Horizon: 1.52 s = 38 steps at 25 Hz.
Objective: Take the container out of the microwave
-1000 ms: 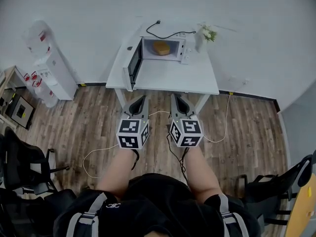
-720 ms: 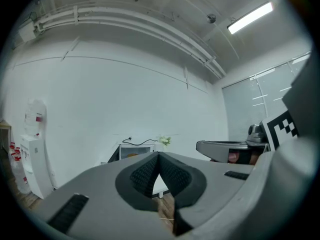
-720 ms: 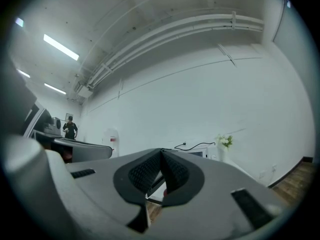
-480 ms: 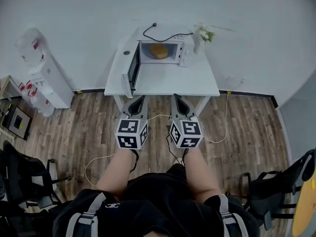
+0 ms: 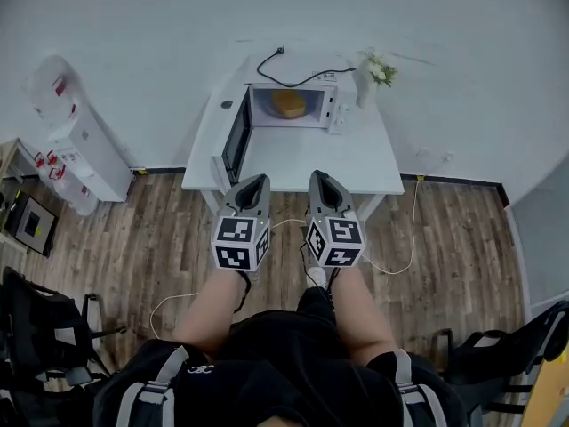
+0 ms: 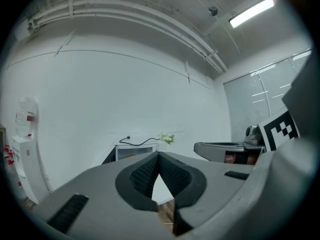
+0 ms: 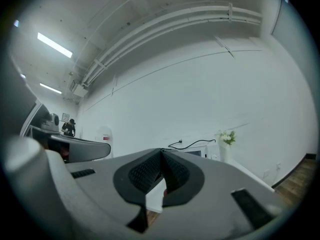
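On the table (image 5: 302, 158), the microwave (image 5: 332, 105) has its door (image 5: 235, 136) swung open to the left. The left claw (image 5: 255, 183) is clenched on nothing, at the table's near edge. The orange container (image 5: 288, 103) sits inside the oven, untouched. The right claw (image 5: 320, 181), just beside the left, is also clenched and empty. Only the door is dealt with; reaching in, gripping and lifting out all remain.

Bright, even light from ceiling strip lights (image 6: 251, 12); frames sharp, strongly fisheye-bent, some with black corners.
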Available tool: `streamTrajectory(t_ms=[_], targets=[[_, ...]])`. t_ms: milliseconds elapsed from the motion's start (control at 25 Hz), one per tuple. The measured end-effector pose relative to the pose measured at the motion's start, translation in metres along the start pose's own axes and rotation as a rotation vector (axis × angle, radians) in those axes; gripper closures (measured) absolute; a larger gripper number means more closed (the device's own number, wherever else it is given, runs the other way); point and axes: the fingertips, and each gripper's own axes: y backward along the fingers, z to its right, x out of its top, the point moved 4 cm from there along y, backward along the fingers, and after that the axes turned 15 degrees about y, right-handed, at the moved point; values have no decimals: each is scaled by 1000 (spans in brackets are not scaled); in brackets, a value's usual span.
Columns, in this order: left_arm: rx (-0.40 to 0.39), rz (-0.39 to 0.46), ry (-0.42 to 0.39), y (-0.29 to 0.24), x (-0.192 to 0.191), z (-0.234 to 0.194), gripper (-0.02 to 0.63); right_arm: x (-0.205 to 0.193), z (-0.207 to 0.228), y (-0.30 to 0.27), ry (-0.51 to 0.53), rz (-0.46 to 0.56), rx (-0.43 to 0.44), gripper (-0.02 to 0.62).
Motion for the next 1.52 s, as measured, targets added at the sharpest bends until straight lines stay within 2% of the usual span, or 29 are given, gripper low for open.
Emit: streamTrajectory(t_ms=[320,680,880,1120,1320,1520], targets=[[36,8,13,-114,11,-20,606,-18,61,-106,19,-6,64,594],[112,2,24,-236,29,-40,606,-35,126,-211,35,-23,148,594],[164,-17,50,-289,23,-52,606,-53,159,-257,38,-42,195,594],[231,-38,62,-342,12,-63,606,-75,187,-309,53,-62,273,594],[287,-41,75,-363,11,-80,606,-92,192,-345,98,-88,341,594],[296,-48,82,-379,11,-104,606,-110,184,-377,194,-118,387,594]])
